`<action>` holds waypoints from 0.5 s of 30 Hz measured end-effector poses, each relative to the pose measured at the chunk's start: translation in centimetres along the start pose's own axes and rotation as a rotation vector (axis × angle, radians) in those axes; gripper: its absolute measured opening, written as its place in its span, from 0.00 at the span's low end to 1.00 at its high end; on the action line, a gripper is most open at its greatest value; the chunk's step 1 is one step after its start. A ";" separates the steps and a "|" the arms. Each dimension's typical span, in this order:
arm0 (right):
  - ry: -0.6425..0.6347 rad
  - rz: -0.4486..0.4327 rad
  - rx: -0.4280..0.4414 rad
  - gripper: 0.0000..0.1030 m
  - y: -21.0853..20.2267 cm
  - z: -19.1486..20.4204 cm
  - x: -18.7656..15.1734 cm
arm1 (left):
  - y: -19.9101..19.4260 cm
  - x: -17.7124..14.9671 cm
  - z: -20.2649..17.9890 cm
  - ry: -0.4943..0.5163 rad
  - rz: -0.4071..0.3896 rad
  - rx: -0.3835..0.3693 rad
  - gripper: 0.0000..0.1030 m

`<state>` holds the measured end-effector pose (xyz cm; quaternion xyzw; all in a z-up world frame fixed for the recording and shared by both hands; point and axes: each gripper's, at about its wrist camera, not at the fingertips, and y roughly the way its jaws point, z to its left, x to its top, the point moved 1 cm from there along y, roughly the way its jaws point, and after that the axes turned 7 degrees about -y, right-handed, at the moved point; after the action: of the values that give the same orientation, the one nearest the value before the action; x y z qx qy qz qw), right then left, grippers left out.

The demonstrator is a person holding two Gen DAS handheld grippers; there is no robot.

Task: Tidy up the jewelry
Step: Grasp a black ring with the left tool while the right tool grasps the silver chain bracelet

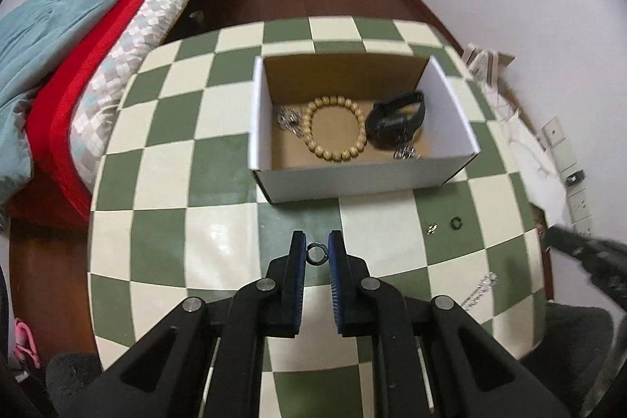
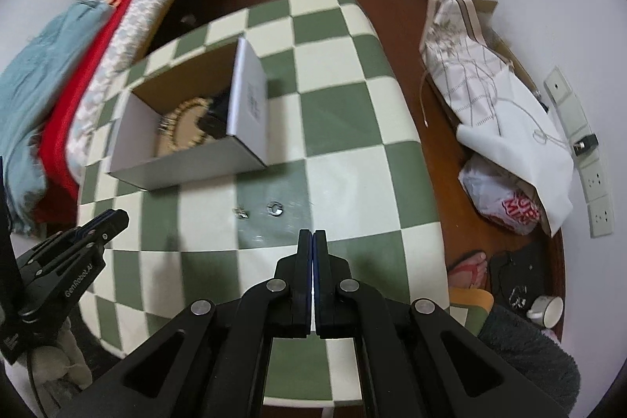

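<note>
My left gripper (image 1: 316, 253) is shut on a small dark ring (image 1: 316, 254), held upright between the fingertips above the checked table (image 1: 176, 183). A white cardboard box (image 1: 352, 179) stands ahead, holding a wooden bead bracelet (image 1: 334, 132), a black watch (image 1: 395, 122) and silver pieces (image 1: 288, 118). On the table to the right lie a small silver earring (image 1: 432, 229), a dark ring (image 1: 455, 223) and a silver chain (image 1: 480, 290). My right gripper (image 2: 312, 236) is shut and empty; the earring (image 2: 241, 212) and ring (image 2: 275, 208) lie ahead of it.
A bed with red and teal blankets (image 1: 58, 65) stands left of the table. Bags (image 2: 490, 96), a slipper and a cup (image 2: 546, 308) lie on the wooden floor to the right. The left gripper shows in the right wrist view (image 2: 106, 222).
</note>
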<state>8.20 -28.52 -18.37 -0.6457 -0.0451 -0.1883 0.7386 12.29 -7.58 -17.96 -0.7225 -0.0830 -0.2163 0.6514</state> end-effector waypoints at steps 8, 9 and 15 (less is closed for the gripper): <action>0.059 0.162 0.007 0.36 6.1 -1.1 -1.7 | -2.6 -0.3 0.9 -0.008 -0.032 -0.023 0.08; 0.056 0.179 -0.002 0.36 6.9 -0.9 -2.0 | -2.6 -0.4 0.9 -0.008 -0.030 -0.023 0.08; -0.071 0.173 -0.137 0.30 8.0 1.9 -3.2 | -2.7 -1.4 1.0 -0.002 -0.016 -0.022 0.08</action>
<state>8.27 -25.24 -26.57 -0.7023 -0.0024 -0.1037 0.7043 10.12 -5.96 -16.18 -0.7291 -0.0870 -0.2217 0.6416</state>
